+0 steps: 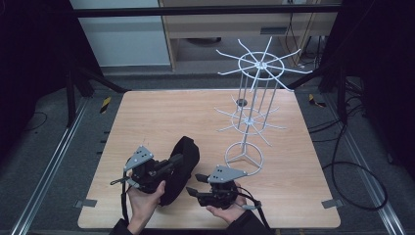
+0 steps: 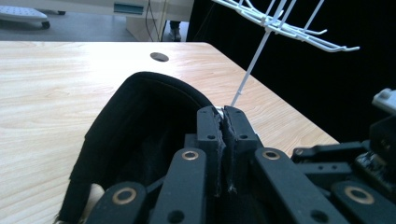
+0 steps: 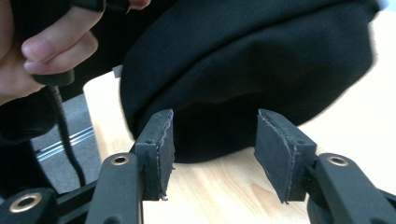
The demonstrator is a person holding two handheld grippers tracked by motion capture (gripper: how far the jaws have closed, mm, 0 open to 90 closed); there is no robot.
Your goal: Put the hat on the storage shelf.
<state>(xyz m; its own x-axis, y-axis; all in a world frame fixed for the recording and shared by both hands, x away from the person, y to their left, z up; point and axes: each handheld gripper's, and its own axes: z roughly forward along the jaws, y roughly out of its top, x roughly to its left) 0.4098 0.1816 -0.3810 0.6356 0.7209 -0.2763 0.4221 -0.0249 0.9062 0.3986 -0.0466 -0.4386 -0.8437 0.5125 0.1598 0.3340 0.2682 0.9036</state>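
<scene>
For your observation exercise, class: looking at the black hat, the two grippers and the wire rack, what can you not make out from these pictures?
- The black hat: its near part is hidden in the high view by the left gripper.
- What fabric the left gripper pinches: its shut jaws cover it in the left gripper view.
- The white wire rack: cut off by the top edge there.
- Whether the right gripper touches the hat: unclear.

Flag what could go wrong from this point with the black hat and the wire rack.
1. The left gripper pinches only a thin edge of the black hat; the fabric could slip out when lifted.
2. The right gripper is open just short of the hat's side; closing there may catch too little cloth.
3. The white wire rack stands close by on a narrow ring base; a swinging hat could snag its hooks or tip it.
</scene>
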